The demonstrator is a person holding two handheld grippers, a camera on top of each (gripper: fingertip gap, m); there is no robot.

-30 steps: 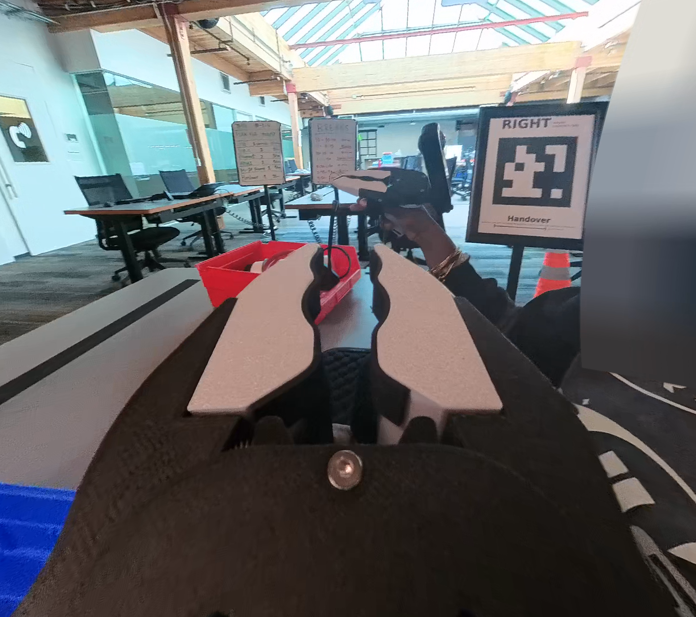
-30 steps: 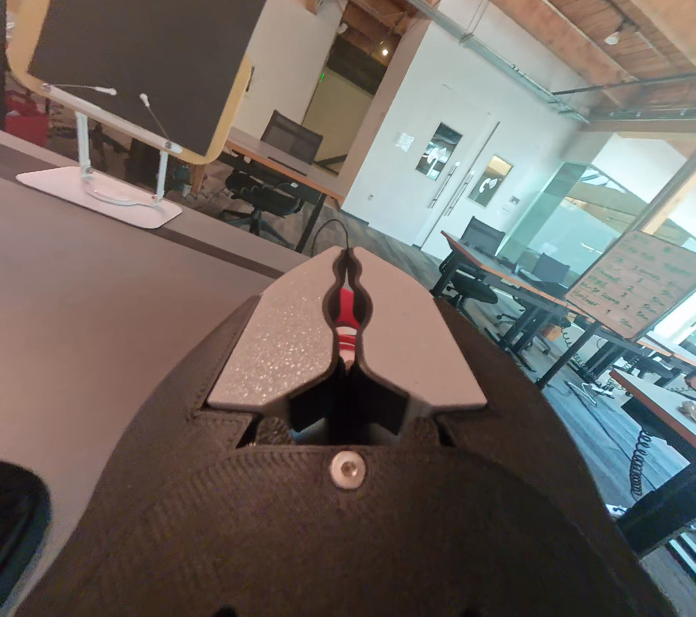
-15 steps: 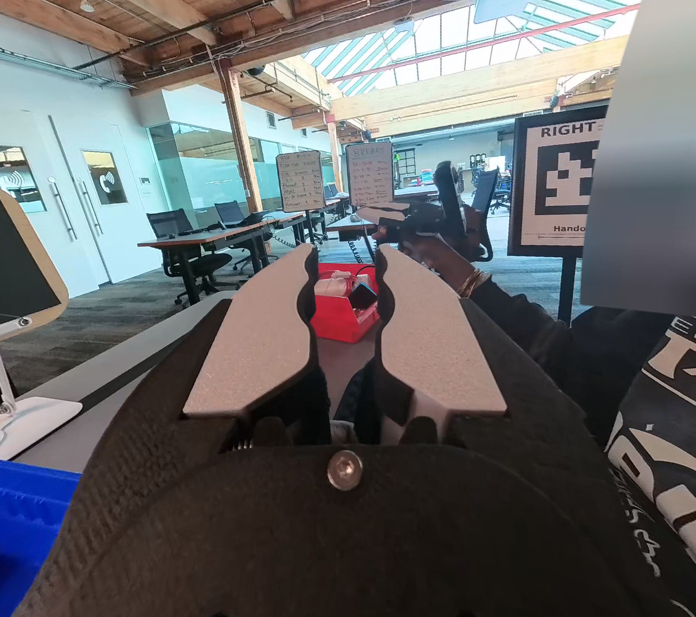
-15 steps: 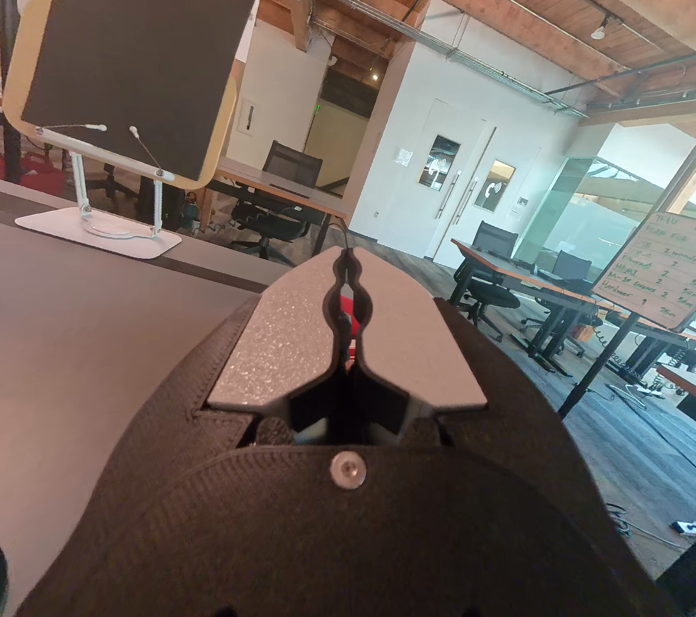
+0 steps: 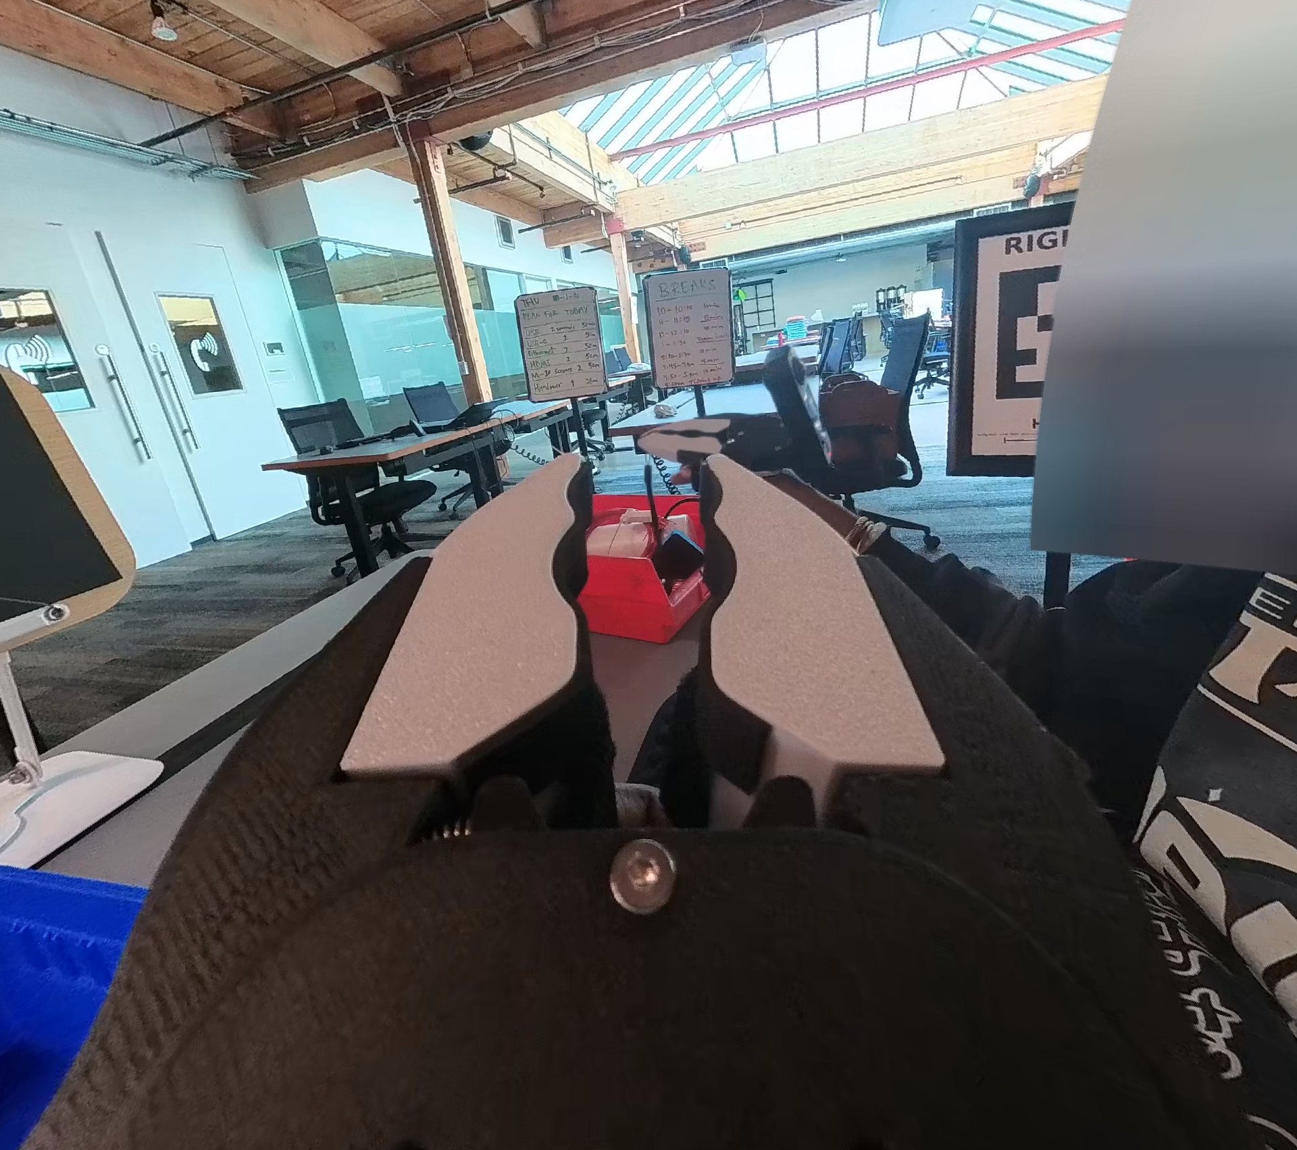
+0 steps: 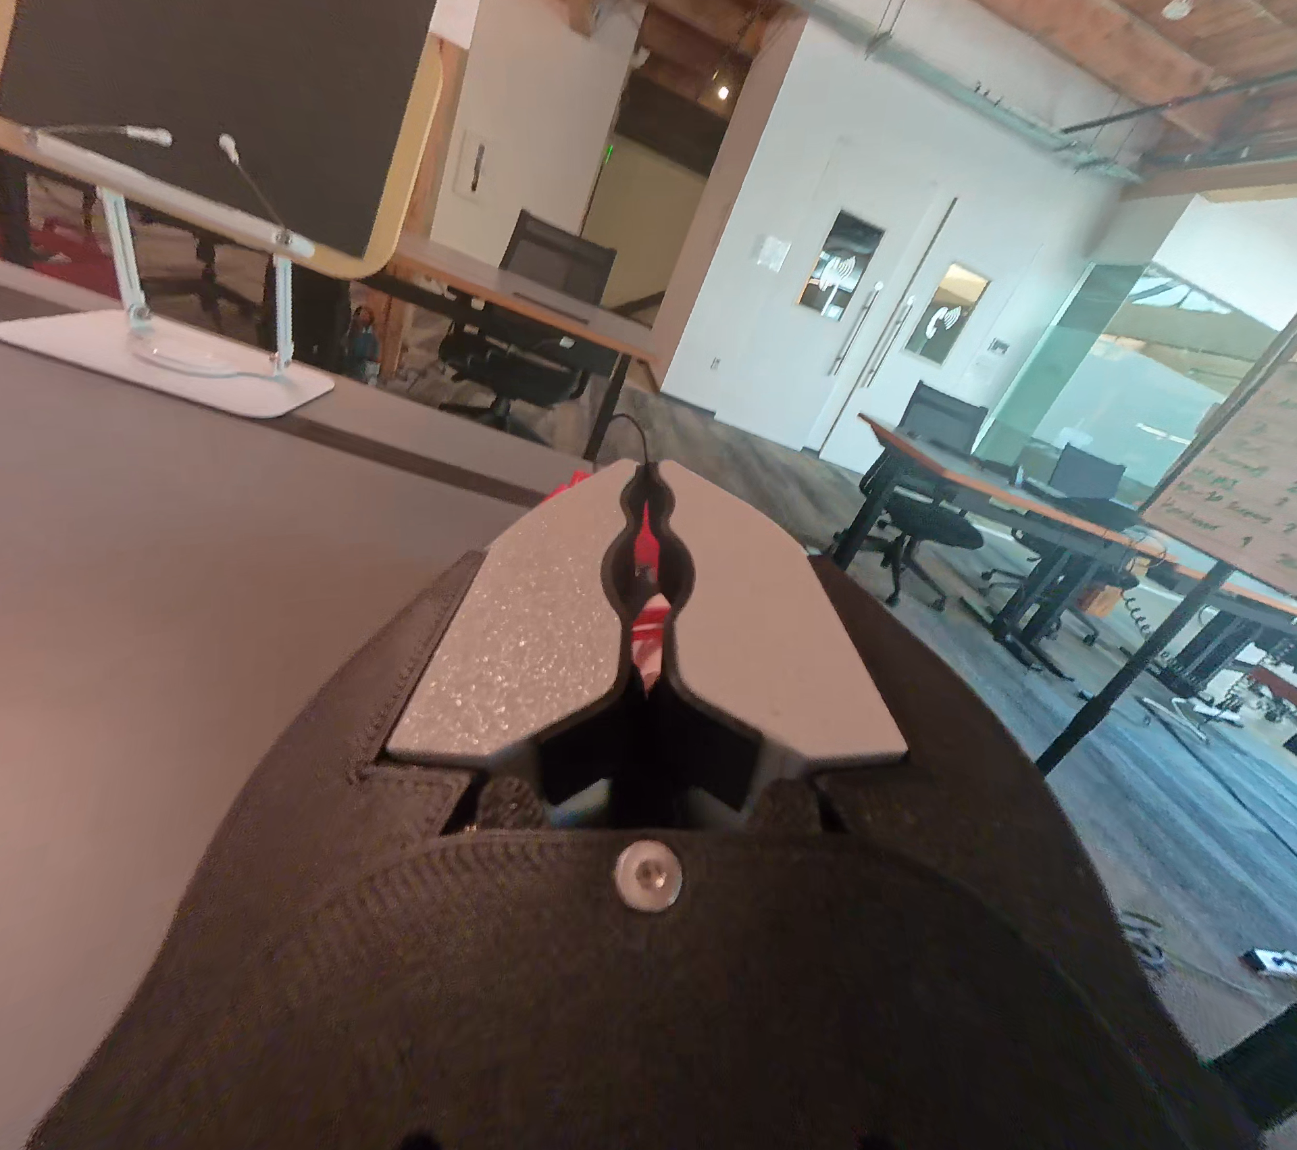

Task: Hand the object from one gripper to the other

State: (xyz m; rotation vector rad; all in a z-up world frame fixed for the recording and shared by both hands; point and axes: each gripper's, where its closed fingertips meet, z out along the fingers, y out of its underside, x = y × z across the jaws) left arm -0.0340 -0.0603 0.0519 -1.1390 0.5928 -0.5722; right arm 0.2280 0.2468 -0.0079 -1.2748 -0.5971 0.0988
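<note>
Left hand-held gripper (image 5: 642,470) has lifted; cable (image 6: 644,470) pinched in right.

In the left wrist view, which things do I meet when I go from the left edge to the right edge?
Tablet stand → office desk → two whiteboards → red bin → right gripper → marker sign.

A red bin (image 5: 635,604) sits on the grey table (image 6: 175,555) beside a tablet stand (image 6: 210,358).

The right gripper (image 6: 649,470) has its jaws pinched on a thin black cable (image 6: 635,439) at the tips — red bin (image 6: 646,544) glimpsed between them; grey table (image 6: 175,555) left, tablet stand (image 6: 196,358) beyond
</note>
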